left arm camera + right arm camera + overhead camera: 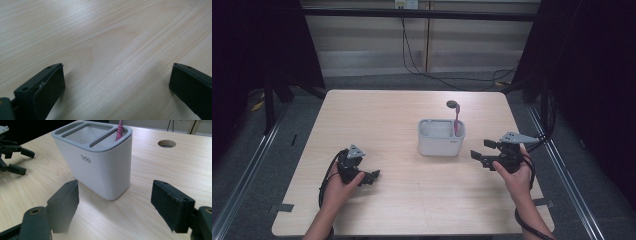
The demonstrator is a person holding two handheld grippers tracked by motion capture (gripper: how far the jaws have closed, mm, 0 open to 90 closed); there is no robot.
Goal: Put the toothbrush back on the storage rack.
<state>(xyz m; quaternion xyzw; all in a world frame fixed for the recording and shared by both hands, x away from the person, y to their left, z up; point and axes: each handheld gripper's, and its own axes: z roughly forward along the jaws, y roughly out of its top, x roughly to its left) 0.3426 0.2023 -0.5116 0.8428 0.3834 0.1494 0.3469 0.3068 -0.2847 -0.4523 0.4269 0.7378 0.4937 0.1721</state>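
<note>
A white holder (pixel 440 141) with a grey rim and several compartments stands right of the table's middle. A pink toothbrush (pixel 456 122) stands upright in its right compartment. My right gripper (pixel 482 149) is just right of the holder, open and holding nothing. In the right gripper view the holder (pixel 100 162) stands close ahead of the wide-apart jaws of my right gripper (pixel 116 185), with the pink toothbrush (pixel 120 130) in its far slot. My left gripper (pixel 373 177) rests low at the front left, open (pixel 117 67) over bare wood, well apart from the holder.
A round cable hole (pixel 452 104) lies in the wooden table (pixel 377 115) just behind the holder, and shows as the hole (pixel 166 143) in the right gripper view. My left gripper (pixel 15 157) appears far off there. Black curtains flank the table; cables run on the floor behind.
</note>
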